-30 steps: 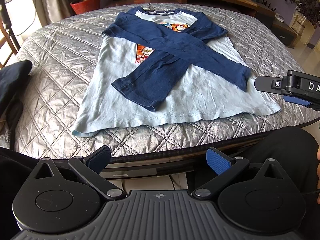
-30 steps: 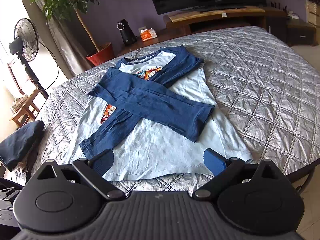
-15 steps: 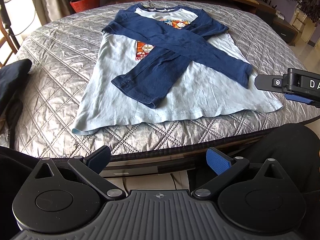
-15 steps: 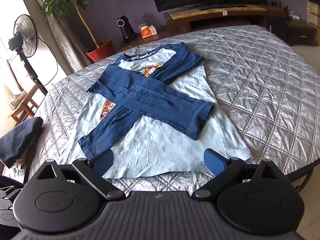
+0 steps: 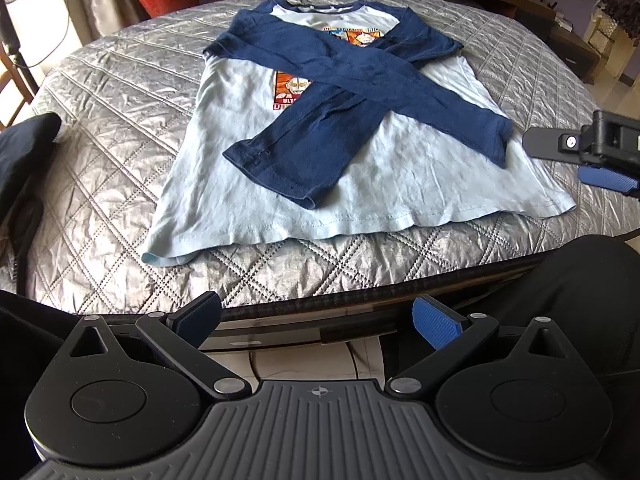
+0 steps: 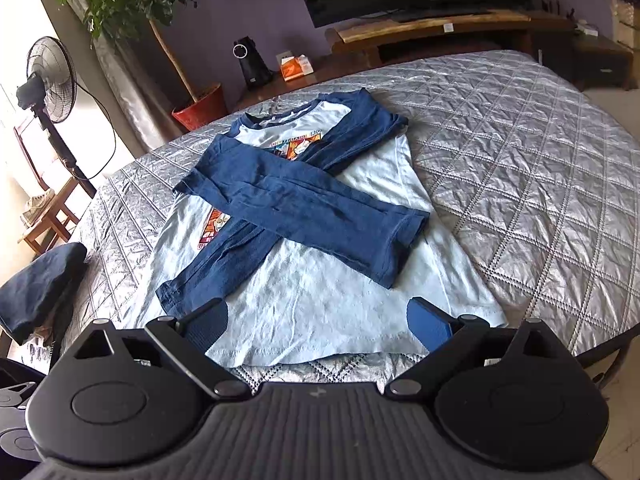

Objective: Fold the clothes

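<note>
Where the silver quilted cover [image 5: 100,128] spreads over the round table, a long-sleeved shirt [image 5: 384,184] lies flat on its back, collar away from the person and hem toward the near edge. Its body is pale blue, soft and lightly creased, with an orange printed picture on the chest; the sleeves [image 5: 360,80] are dark blue and folded inward so they cross over the front in an X. The cover is shiny and stitched in a diamond pattern.

The left gripper [image 5: 318,318] hangs off the near rim of the table, its two blue ribbed pads spread wide with nothing between them. The right gripper [image 6: 318,320] hovers just over the hem, jaws likewise wide apart and empty; in the left view it shows at the right edge beside the shirt's lower corner [image 5: 580,152].

A dark blue folded cloth [image 6: 38,288] sits on the table's left side, well apart from the shirt. Behind stand a red plant pot [image 6: 202,106] and a black fan [image 6: 50,80].
</note>
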`<action>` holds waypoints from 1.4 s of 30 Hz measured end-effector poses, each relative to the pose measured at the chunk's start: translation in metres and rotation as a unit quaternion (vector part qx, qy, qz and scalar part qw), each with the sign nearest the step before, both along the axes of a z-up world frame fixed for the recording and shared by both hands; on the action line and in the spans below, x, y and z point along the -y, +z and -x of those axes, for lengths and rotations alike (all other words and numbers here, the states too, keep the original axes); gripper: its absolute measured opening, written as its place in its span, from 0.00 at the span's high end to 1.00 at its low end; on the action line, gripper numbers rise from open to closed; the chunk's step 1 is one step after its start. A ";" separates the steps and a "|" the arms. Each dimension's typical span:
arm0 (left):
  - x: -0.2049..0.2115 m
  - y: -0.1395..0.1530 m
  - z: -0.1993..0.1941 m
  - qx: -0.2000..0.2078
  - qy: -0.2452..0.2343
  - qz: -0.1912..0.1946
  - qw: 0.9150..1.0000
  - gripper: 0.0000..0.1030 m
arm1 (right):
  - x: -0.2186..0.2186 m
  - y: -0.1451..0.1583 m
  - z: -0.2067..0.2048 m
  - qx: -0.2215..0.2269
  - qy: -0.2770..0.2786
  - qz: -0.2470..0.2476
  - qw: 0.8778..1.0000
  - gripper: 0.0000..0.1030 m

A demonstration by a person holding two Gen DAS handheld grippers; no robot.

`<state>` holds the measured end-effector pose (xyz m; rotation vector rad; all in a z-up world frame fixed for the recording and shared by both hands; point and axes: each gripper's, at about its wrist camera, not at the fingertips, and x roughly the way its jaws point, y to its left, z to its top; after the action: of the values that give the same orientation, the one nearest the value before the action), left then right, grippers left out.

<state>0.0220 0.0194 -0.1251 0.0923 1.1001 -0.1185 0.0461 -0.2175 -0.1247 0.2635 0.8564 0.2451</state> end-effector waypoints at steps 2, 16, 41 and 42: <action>-0.001 0.000 -0.001 0.002 0.001 0.002 1.000 0.01 | 0.000 0.000 -0.001 0.003 0.001 -0.003 1.000 0.07; -0.005 -0.003 -0.004 0.006 -0.019 -0.008 1.000 0.01 | -0.004 0.000 -0.006 0.018 0.008 0.026 0.999 0.14; -0.028 0.015 0.004 0.016 0.007 0.021 1.000 0.01 | -0.002 -0.001 -0.008 0.016 0.020 0.019 0.999 0.16; -0.028 0.015 0.004 0.016 0.006 0.019 1.000 0.01 | -0.003 -0.001 -0.008 0.017 0.021 0.020 0.999 0.16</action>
<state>0.0181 0.0471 -0.1099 0.0524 1.0666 -0.1270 0.0537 -0.2150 -0.1259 0.2037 0.8331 0.2699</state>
